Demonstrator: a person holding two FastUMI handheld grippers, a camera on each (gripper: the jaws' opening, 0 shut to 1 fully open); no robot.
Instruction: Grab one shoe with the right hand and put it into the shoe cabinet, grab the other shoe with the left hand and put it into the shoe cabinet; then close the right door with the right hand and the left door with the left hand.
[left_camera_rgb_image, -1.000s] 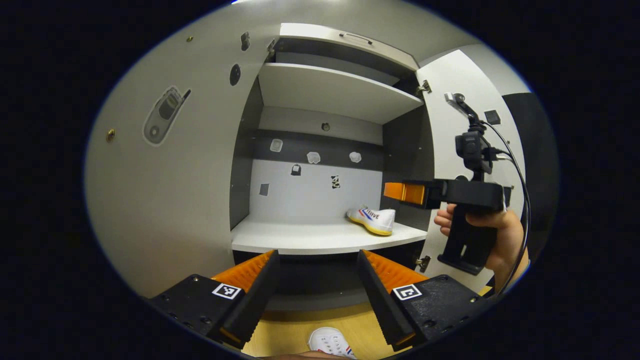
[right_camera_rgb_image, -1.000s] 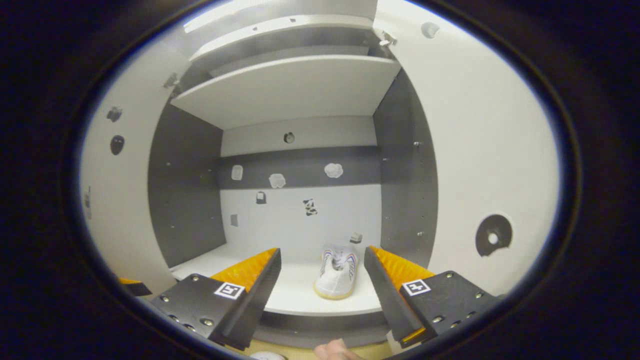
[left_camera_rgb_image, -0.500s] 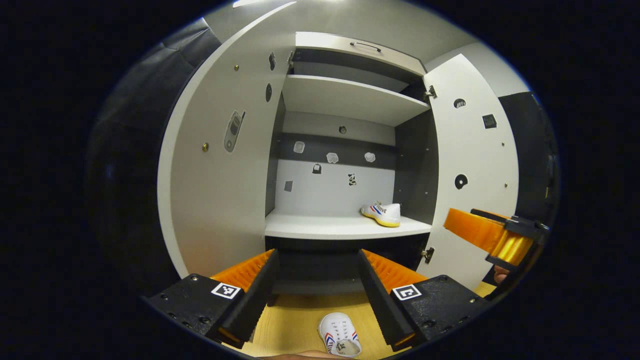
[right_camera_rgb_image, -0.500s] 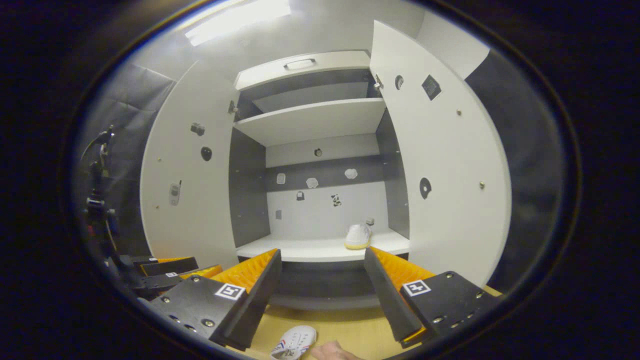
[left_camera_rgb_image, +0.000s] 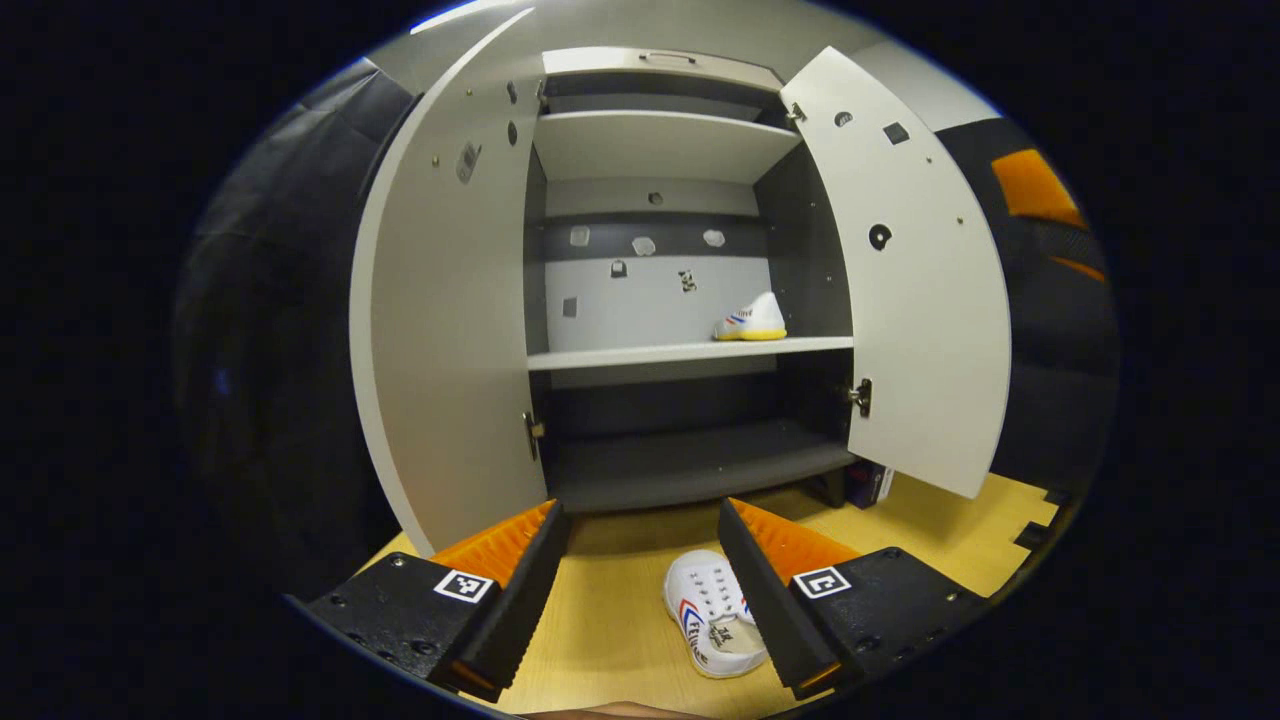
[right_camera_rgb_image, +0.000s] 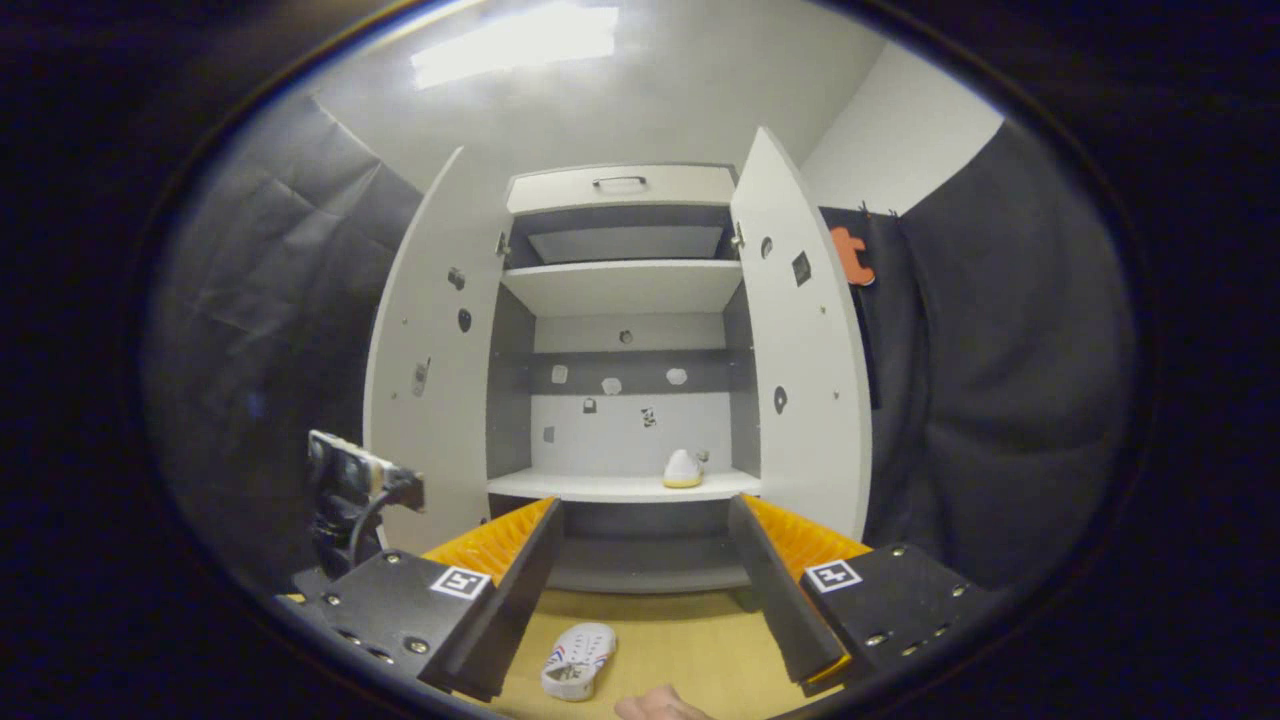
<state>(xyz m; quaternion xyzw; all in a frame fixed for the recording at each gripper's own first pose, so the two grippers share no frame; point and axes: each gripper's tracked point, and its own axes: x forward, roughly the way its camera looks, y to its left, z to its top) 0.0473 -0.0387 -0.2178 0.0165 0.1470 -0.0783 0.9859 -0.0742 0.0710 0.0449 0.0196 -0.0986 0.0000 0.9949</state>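
The left gripper stood with its fingers spread wide and nothing between them, held above the wooden floor in front of the shoe cabinet. Just beside its right-hand finger, partly hidden behind it, a white shoe lay on the floor near the front edge of the cabinet's bottom shelf, sole down. The right gripper was likewise wide open and empty, farther back from the cabinet; in its view the same floor shoe lay below its left-hand finger, apart from both fingers. The other shoe sat on the cabinet's middle shelf, toward the right end, close to the right side wall. Both doors, the left door and the right door, stood swung open.
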